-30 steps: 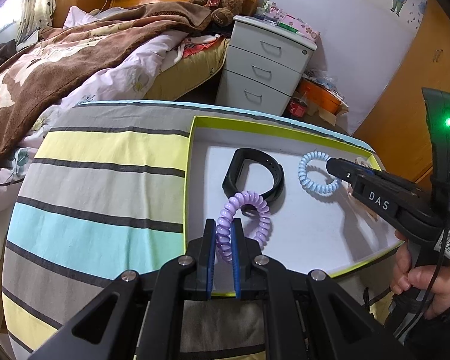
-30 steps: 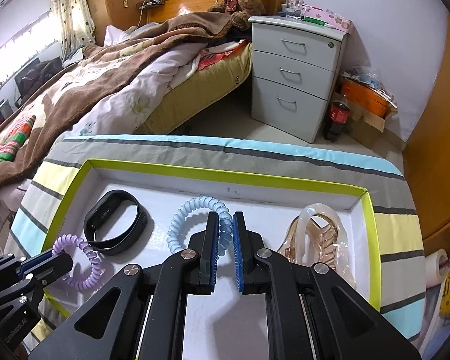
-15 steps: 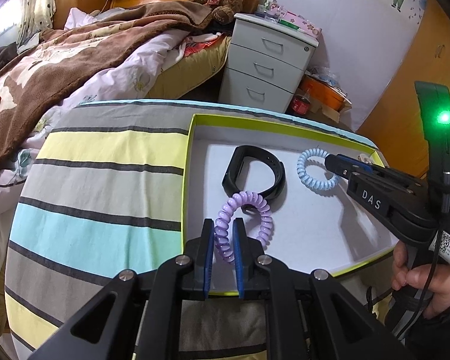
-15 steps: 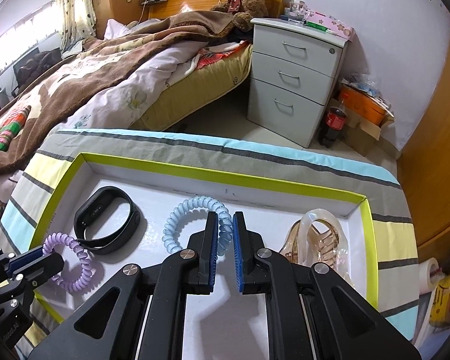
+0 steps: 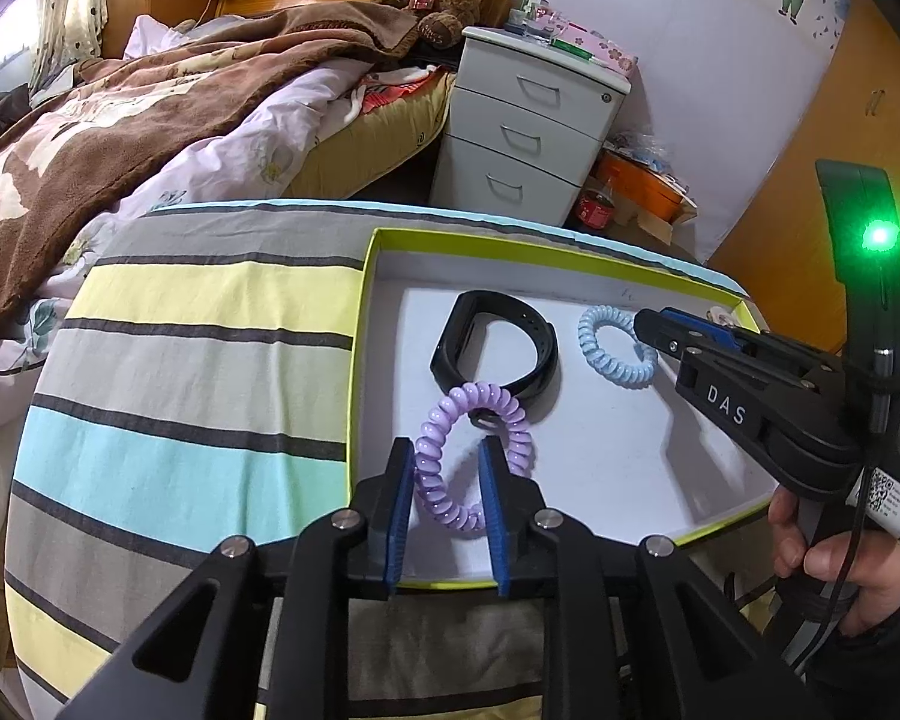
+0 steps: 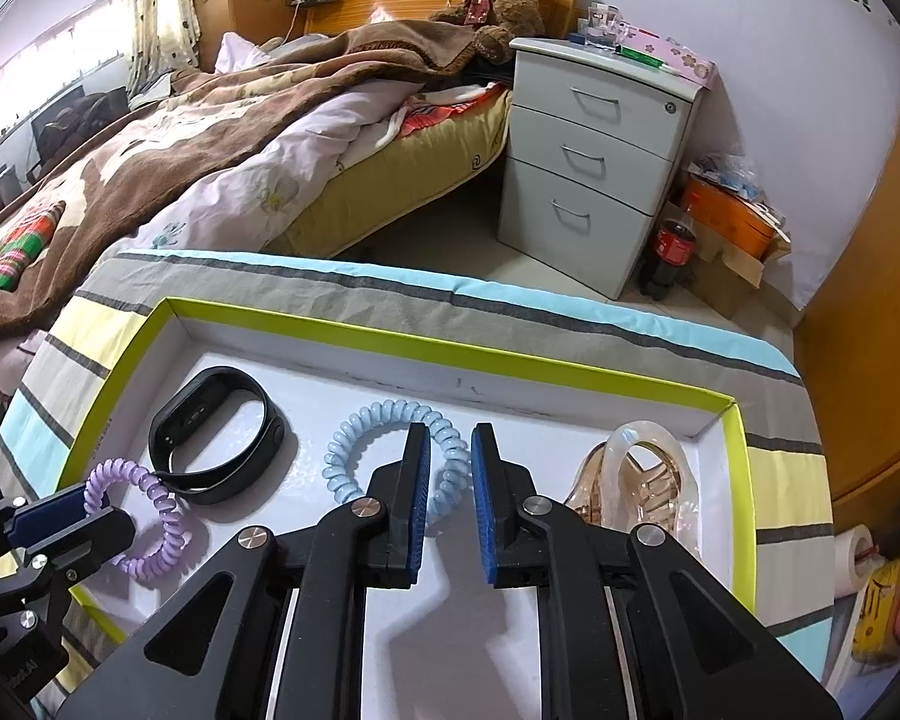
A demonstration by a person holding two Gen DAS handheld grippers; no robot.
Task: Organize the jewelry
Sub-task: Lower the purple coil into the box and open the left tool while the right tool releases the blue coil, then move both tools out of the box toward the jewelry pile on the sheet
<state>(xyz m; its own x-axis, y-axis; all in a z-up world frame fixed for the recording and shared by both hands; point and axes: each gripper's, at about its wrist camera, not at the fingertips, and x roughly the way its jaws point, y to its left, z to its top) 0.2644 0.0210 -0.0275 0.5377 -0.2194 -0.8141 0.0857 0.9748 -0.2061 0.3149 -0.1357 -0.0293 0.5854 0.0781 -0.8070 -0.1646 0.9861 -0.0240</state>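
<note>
A bedroom desk (image 5: 180,372) under a striped cloth carries a shallow white tray w/ lime-green rim (image 6: 426,348), the landmark for all else here: bed to its far left, grey drawer unit beyond its far edge. Inside the tray, l. to r. in the right wrist view: a lilac coil bracelet (image 6: 150,516) at the near-left corner, a black fitness band (image 6: 216,432) just behind it and touching or overlapping it, a pale blue coil bracelet (image 6: 390,456) at tray centre, an amber hair claw (image 6: 636,480) against the right wall. Both tools are released, holding nothing. The left hand-held gripper (image 5: 447,504) stands at the tray's near rim, jaws parted, w/ the near-left arc of the lilac coil (image 5: 468,462) lying between the blue pads (image 5: 403,516); pads appear not to press it. The right hand-held gripper (image 6: 450,498) is over tray centre, jaws parted, the blue coil's right arc showing between and just ahead of its pads; whether it sits fully inside the gap or below the tips can't be told. The blue coil (image 5: 615,345) and right tool (image 5: 669,330) also show from the left wrist view. Judgement: each coil lies dead ahead of its own tool, ring flat on the tray floor, so no long axis to align; left is nearer lilac, right nearer blue. Likely both items are just set down, or a re-grip needs only closing. The hair claw is nearest the right tool.
</note>
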